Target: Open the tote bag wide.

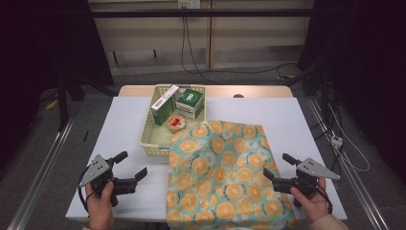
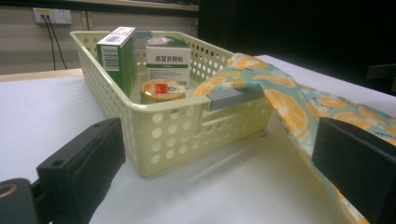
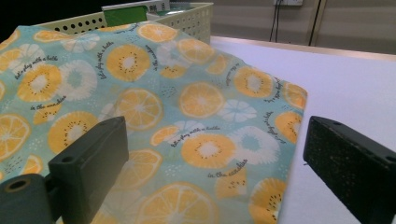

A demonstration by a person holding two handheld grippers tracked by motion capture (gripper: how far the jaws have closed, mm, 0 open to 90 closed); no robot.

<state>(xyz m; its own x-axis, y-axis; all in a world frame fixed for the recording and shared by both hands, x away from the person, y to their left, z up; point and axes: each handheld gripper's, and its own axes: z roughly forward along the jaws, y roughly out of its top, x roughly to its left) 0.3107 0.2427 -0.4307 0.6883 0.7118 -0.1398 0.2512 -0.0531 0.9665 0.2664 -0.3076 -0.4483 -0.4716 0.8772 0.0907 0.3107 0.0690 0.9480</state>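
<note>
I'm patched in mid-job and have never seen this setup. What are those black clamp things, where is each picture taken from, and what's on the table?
No robot here: a person holds a two-jaw hand tool in each hand. The high view looks down from above the person's side of the table; the left gripper shows at its left, the right gripper at its right. Both stand open and hold nothing.

The other two pictures come from cameras riding on the grippers, looking out between their black jaws.

On the white table stands a pale yellow perforated basket holding a tall green box, a green-and-white box and a small round tin. An orange-slice patterned cloth lies spread beside it, one corner draped over the basket's near rim and its near edge hanging off the table.
</note>
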